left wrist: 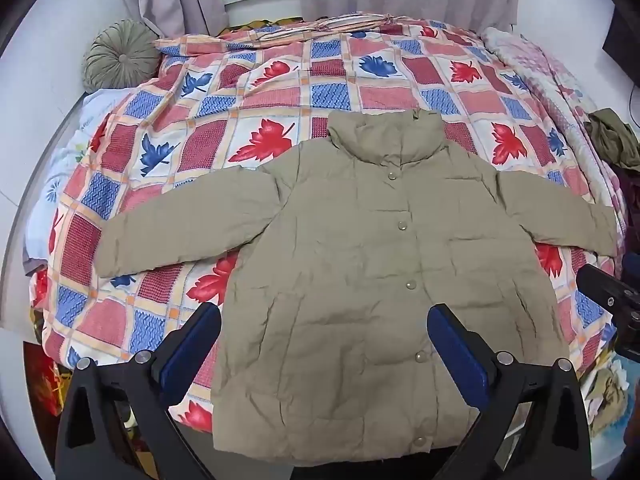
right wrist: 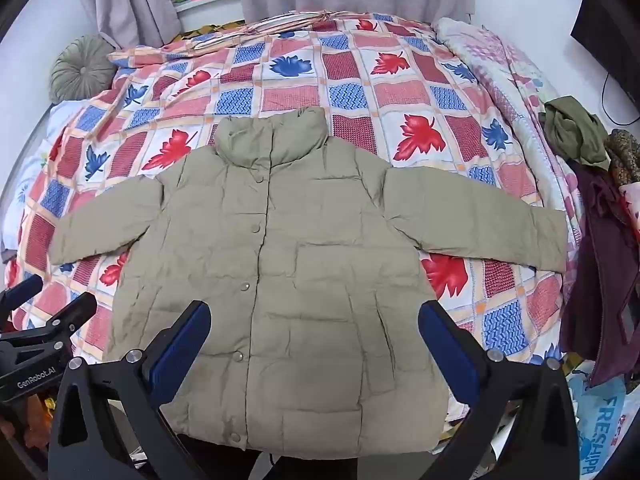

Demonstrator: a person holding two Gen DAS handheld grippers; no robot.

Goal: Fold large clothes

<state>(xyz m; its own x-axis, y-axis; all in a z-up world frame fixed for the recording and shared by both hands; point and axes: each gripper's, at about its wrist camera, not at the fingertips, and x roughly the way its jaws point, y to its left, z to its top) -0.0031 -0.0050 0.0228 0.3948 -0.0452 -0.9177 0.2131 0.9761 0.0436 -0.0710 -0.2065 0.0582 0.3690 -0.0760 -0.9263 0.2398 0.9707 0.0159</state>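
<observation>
Left wrist view has the left tool (left wrist: 324,330) hovering with its fingers wide apart, gripping nothing, and the right tool (right wrist: 315,326) is spread the same way. Just past them the khaki puffer jacket (left wrist: 360,280) lies flat on the bed (left wrist: 240,92), buttoned up, sleeves out sideways, probably so folding is easy. Farther back sits a round green cushion (left wrist: 120,54).
</observation>
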